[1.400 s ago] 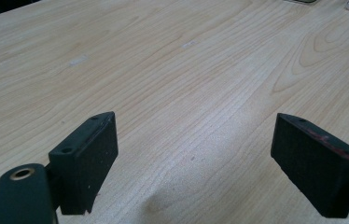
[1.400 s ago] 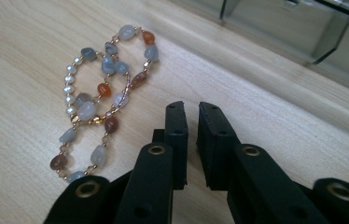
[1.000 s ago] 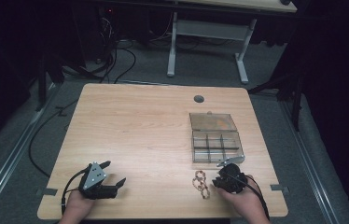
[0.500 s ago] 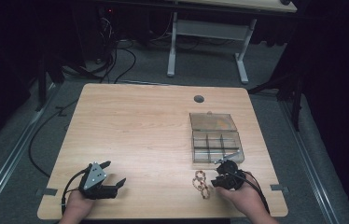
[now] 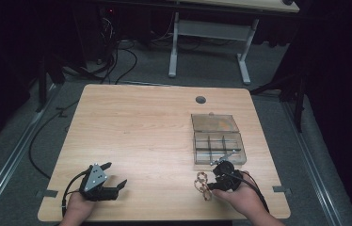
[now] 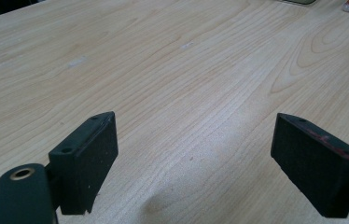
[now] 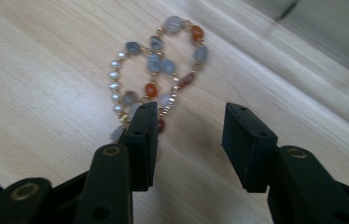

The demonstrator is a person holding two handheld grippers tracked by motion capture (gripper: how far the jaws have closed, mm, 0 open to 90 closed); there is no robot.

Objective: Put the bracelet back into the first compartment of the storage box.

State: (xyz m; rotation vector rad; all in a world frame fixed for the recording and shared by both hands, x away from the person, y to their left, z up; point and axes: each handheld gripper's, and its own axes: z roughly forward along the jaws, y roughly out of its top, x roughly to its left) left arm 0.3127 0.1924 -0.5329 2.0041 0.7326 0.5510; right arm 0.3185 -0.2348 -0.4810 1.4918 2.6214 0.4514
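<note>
**Beaded bracelet on the table, right jaws parted just beside it**

Working left to right from the light wooden table [image 5: 155,132]: my left gripper [image 5: 115,176] rests low near the table's front-left corner, the hand [image 5: 77,209] behind it at the front edge and cut off by the frame. Its jaws stand wide apart with only bare wood grain between them, as the left gripper view shows.

Further right, near the table's front edge, lies the beaded bracelet of grey, orange and pearl-white stones on gold links [image 7: 156,79], looped on itself flat on the wood. My right gripper [image 7: 189,135] points at it from the table's front-right corner, tilted downward, the right hand [image 5: 242,197] wrapped around its body. Its jaws have just been opening and now stand parted; nothing is clamped. In the right gripper view one pad covers the near end of the bracelet, so I cannot tell whether it touches the beads.

Beyond that gripper, toward the table's right edge, sits the clear plastic compartment box [image 5: 219,139], lid open; its contents are too small to make out.
</note>
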